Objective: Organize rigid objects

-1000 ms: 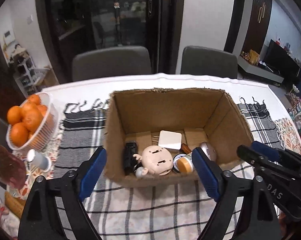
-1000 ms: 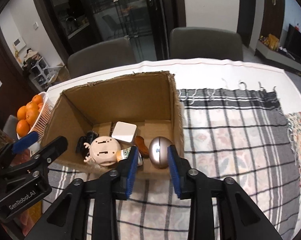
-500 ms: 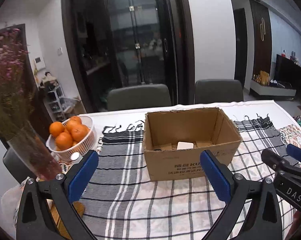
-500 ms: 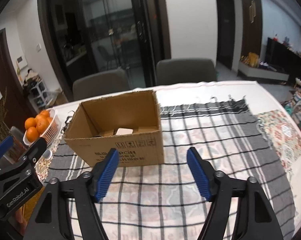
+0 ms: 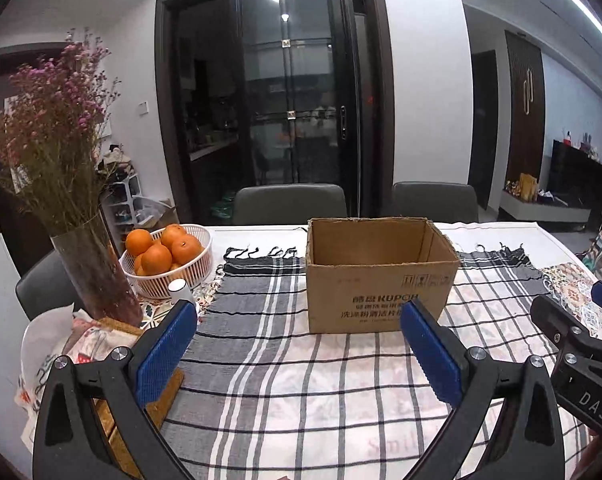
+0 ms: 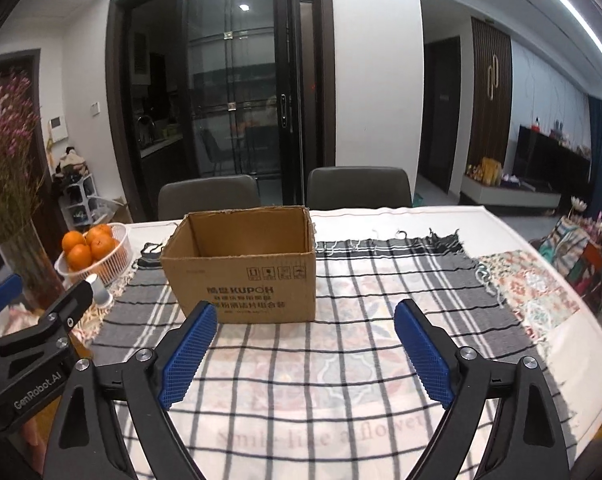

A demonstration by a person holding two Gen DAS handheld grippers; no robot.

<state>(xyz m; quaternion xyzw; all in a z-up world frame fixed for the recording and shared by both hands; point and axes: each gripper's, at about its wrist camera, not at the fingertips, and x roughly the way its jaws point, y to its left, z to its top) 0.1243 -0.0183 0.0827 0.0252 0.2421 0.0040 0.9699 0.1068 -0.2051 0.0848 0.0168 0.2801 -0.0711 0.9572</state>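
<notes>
An open brown cardboard box [image 5: 381, 280] stands on the checked tablecloth [image 5: 301, 380] at mid-table; it also shows in the right wrist view [image 6: 245, 276]. Its contents are hidden behind its front wall. My left gripper [image 5: 297, 348] is open and empty, held back from the box's front. My right gripper [image 6: 307, 350] is open and empty, also in front of the box. Each gripper shows at the edge of the other's view: the right one [image 5: 573, 344] and the left one [image 6: 33, 340].
A white basket of oranges [image 5: 169, 264] and a glass vase of dried purple flowers [image 5: 93, 272] stand at the left. A small white bottle [image 5: 179, 290] sits by the basket. Two grey chairs [image 5: 291, 204] stand behind the table. A patterned mat [image 6: 537, 284] lies at right.
Both grippers have pulled back and down from over the box to a low view of its front wall. The right gripper's jaws have opened wide. The objects inside the box have gone out of sight.
</notes>
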